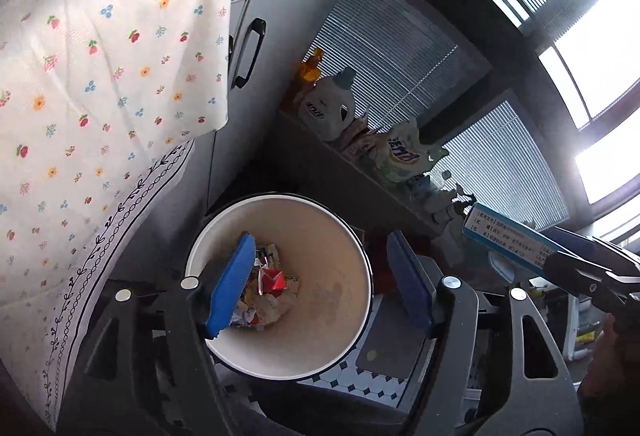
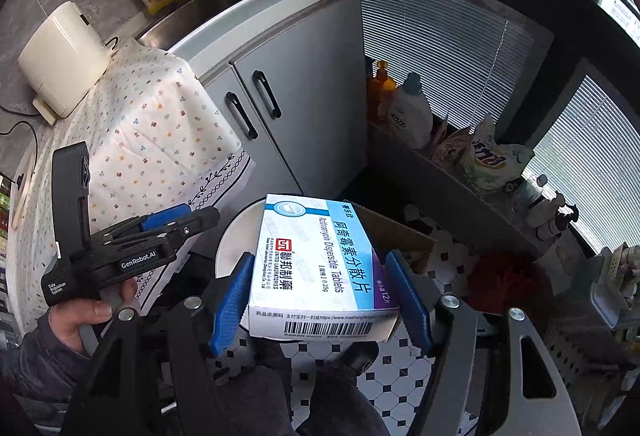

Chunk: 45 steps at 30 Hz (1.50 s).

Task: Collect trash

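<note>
A round white trash bin [image 1: 344,248] stands on the floor and holds crumpled wrappers [image 1: 268,292], one red. My left gripper [image 1: 320,280] is open and empty right above the bin's mouth. My right gripper [image 2: 320,292] is shut on a white and blue medicine box [image 2: 316,260] and holds it above the bin's rim [image 2: 236,236]. In the left wrist view the box [image 1: 504,236] and the right gripper [image 1: 580,268] come in from the right, beside the bin. In the right wrist view the left gripper [image 2: 172,224] is at the left.
A table with a floral cloth [image 1: 100,76] stands left of the bin. Grey cabinet doors [image 2: 288,108] are behind it. A low shelf with detergent bottles [image 2: 412,112] and bags [image 2: 488,156] runs along the window. A cardboard box [image 2: 400,232] sits beyond the bin. The floor is tiled.
</note>
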Motion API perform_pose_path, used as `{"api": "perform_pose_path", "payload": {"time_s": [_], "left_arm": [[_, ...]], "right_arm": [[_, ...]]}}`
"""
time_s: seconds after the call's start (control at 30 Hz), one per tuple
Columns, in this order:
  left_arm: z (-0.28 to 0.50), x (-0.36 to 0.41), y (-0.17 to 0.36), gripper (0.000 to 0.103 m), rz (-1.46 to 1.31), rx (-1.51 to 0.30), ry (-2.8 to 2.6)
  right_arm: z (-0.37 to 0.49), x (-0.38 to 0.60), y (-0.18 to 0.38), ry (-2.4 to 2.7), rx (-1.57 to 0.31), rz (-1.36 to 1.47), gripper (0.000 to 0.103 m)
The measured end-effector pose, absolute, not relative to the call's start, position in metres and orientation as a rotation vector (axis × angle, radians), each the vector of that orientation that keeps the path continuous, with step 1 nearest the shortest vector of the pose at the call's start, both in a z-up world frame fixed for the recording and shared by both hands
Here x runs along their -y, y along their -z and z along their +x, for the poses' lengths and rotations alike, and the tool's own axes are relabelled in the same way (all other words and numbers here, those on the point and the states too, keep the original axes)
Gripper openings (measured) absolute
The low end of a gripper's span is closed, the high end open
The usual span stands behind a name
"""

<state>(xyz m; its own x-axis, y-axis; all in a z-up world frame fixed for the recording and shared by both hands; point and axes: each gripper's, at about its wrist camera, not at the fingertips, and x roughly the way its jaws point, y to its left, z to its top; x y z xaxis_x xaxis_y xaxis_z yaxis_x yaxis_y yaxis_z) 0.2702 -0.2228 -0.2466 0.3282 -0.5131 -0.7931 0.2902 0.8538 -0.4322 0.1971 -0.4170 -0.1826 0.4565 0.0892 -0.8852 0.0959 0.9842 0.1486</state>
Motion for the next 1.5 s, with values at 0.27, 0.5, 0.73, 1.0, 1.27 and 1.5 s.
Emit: {"api": "perform_pose_path", "payload": {"time_s": [0.27,0.5,0.73,1.0,1.27,1.5], "left_arm": [[0.268,0.172,0.205,0.082,-0.25,-1.033,0.427],[0.265,0.127,0.164,0.085,-0.241,-0.962,0.385],[0.262,0.082,0.129,0.092,-0.22,-0.908,0.372],[0.263,0.026,0.107,0.095,-0.193,-0.856,0.38],[0.258,-0.013,0.076,0.097,-0.157,-0.817,0.364],[0.232,-0.02,0.028,0.097,-0.159,-0.746,0.346]], "right_arm": [[0.224,0.387,0.184,-0.1,-1.098,0.164,0.066],[0.241,0.354,0.185,-0.136,-1.099,0.181,0.067],[0.25,0.339,0.203,-0.056,-1.158,0.213,0.087],[0.257,0.311,0.187,0.024,-1.097,0.277,0.09],[0.249,0.281,0.143,0.068,-1.013,0.291,0.092],[0.229,0.266,0.087,0.01,-0.939,0.249,0.095]]}}
